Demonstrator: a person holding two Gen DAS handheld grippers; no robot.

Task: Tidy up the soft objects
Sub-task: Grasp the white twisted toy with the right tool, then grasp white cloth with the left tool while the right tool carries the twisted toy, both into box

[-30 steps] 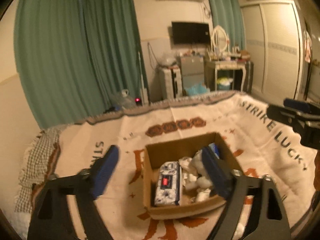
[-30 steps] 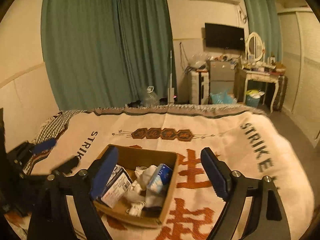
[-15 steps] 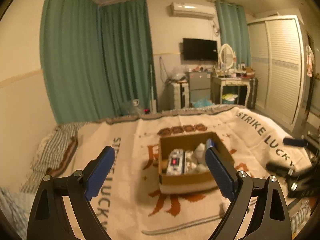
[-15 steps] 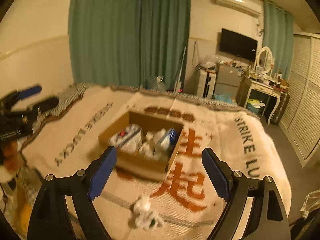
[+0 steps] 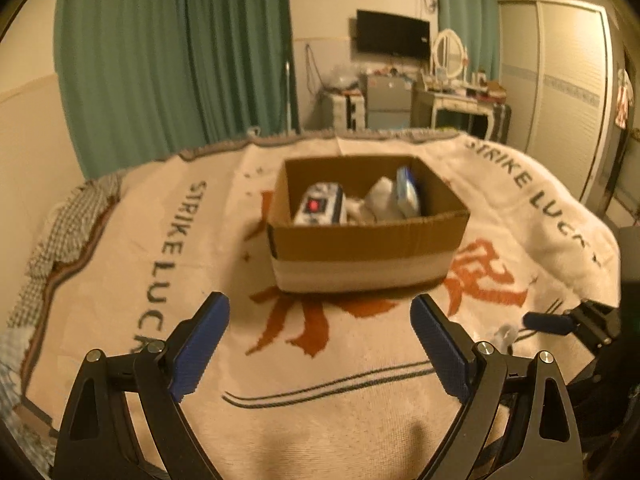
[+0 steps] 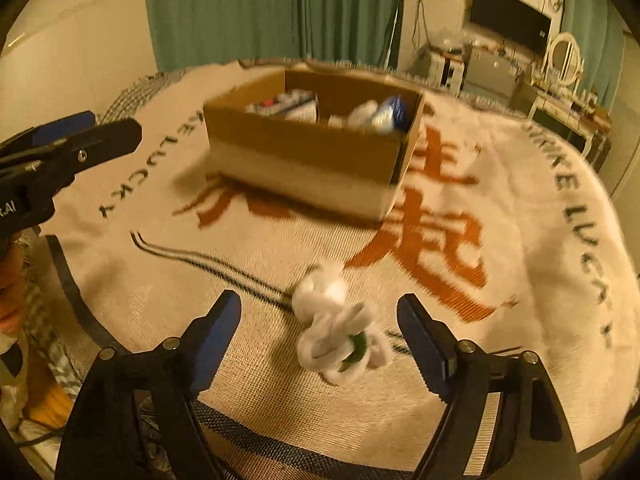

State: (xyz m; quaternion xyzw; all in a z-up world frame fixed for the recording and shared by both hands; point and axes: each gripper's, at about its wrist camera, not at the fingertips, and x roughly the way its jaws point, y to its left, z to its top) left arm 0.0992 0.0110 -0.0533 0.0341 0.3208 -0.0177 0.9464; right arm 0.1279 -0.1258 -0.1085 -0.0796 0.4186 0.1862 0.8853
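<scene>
The white toy lay on the blanket, right in front of the right gripper, with a wide-apart finger on each side of it. Its long way ran from the gripper toward the box. The right hand was much nearer; the left gripper was off to the side, wide open too and holding nothing. The blanket around the toy was bare, with the bed edge close behind the grippers
</scene>
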